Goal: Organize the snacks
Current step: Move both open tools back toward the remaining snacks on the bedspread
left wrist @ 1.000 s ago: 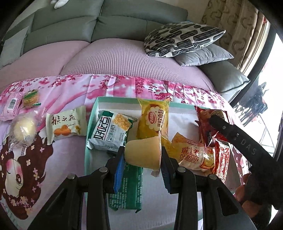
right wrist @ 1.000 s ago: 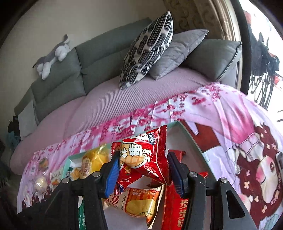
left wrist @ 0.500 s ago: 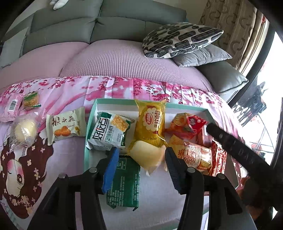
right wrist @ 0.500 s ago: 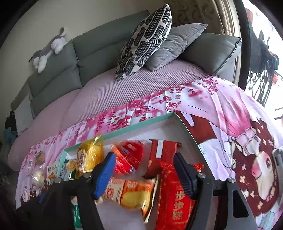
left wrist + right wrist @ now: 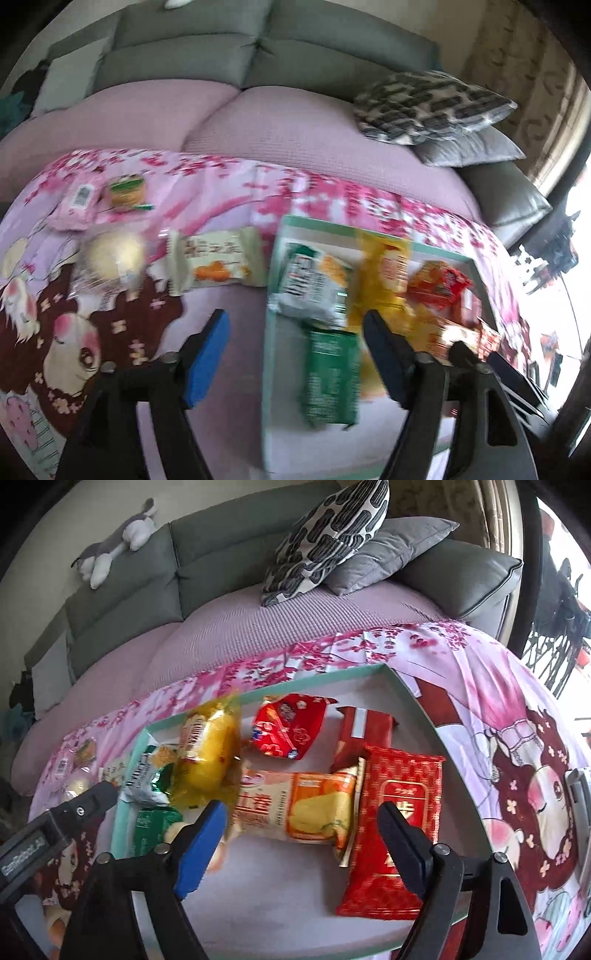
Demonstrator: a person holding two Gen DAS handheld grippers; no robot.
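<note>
Left gripper [image 5: 295,354]: black frame, blue pads, spread wide, holding nothing; it hangs over the tray's left edge.
Right gripper [image 5: 301,834]: same build, equally wide, empty, above the tray's near middle.
Tray [image 5: 413,698]: shallow, rectangular, mint-green rim, pale floor, on a pink floral cloth [image 5: 480,672].
Snacks in tray: glossy crinkled wrappers; near right, a flat red pack [image 5: 395,830]; left of it an orange pack [image 5: 295,808]; near left a green pack [image 5: 332,376]; farther, a puffy yellow bag [image 5: 208,760] and a red pouch [image 5: 291,727].
Snacks outside: left of tray, a cream pack [image 5: 218,266] and a round clear-wrapped bun [image 5: 110,254].
Far: ribbed lilac cushion, grey sofa [image 5: 122,594].
</note>
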